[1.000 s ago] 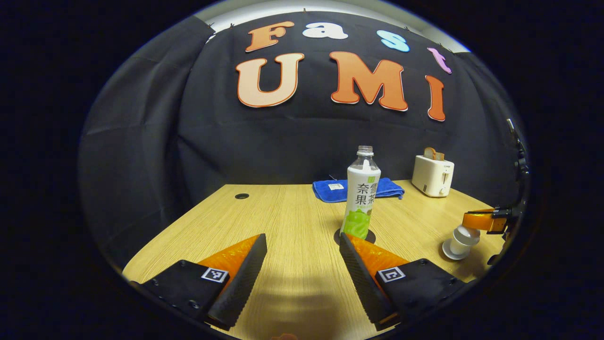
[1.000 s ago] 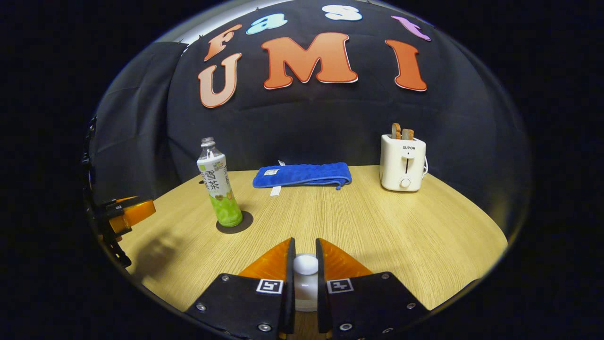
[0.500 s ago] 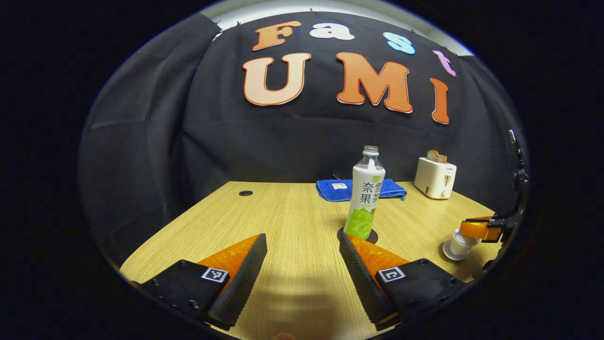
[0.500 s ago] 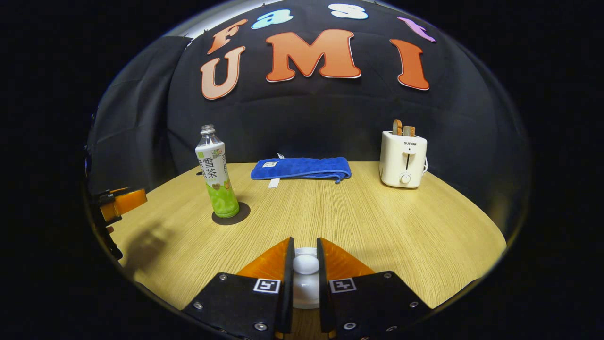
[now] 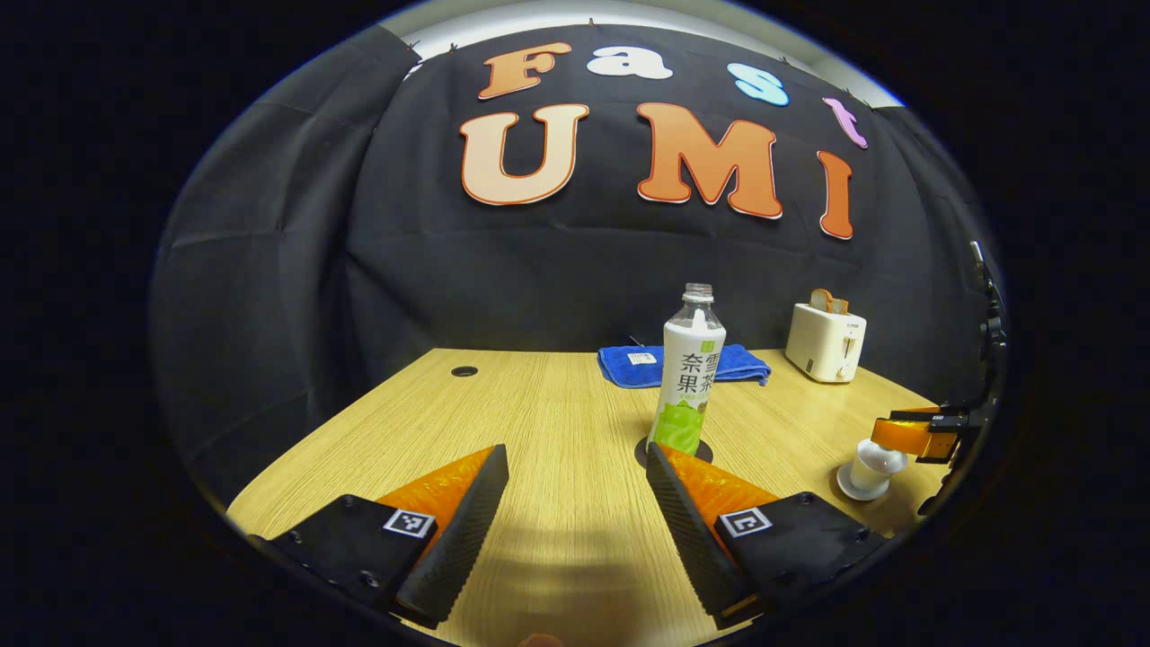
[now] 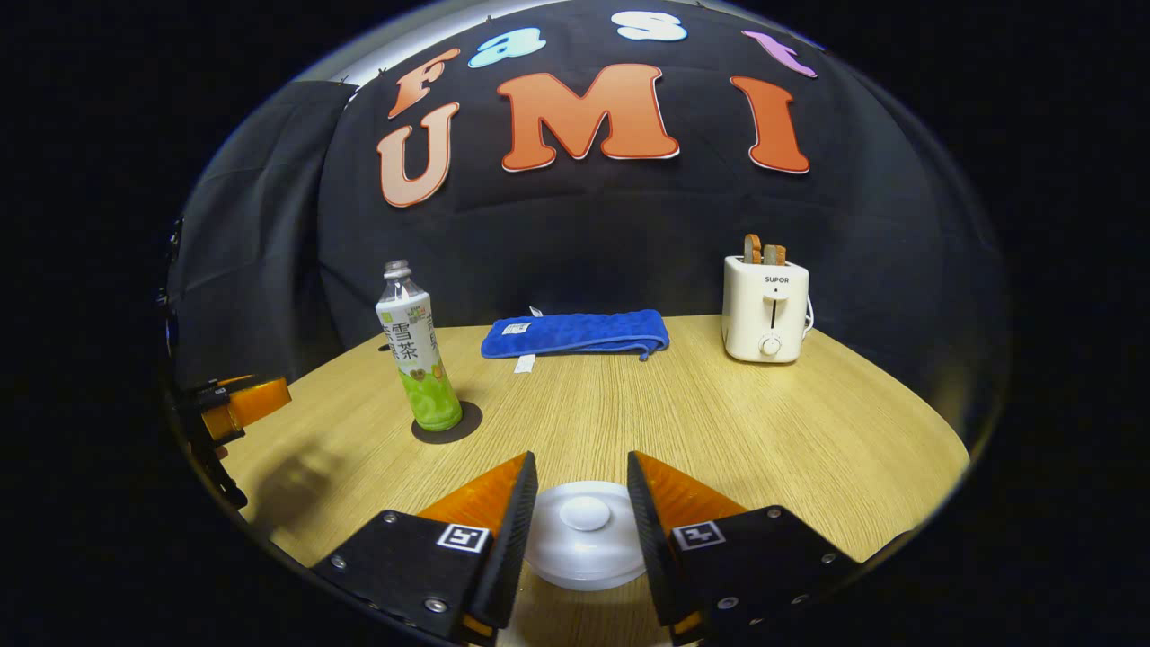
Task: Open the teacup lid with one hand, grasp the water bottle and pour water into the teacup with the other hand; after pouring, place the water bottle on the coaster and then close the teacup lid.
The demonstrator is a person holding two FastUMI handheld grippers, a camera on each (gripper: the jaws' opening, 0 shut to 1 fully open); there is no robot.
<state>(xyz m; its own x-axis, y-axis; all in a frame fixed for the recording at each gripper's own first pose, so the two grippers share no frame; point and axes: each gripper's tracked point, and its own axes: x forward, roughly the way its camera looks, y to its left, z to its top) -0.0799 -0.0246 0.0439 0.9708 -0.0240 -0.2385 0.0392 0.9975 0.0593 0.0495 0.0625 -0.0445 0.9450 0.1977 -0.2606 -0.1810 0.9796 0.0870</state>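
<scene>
Standing upright on a dark coaster (image 6: pixel 446 425) — water bottle (image 6: pixel 415 359), mid-table, uncapped. Right gripper (image 6: pixel 580 503): fingers spread apart on either side of the white lid (image 6: pixel 585 532), not pressing it; lid sits on the teacup (image 5: pixel 870 467). Left gripper (image 5: pixel 575 503): fingers wide, nothing between them, bottle just beyond. Far edge — blue towel (image 6: pixel 575 332), toaster (image 6: pixel 766 308).

The toaster (image 6: pixel 765 308) at the table's (image 6: pixel 809 431) back edge carries the brand SUPOR on its front. The bottle (image 6: pixel 415 359) wears large dark characters. The tag on the towel (image 6: pixel 575 332) is too small to read.
</scene>
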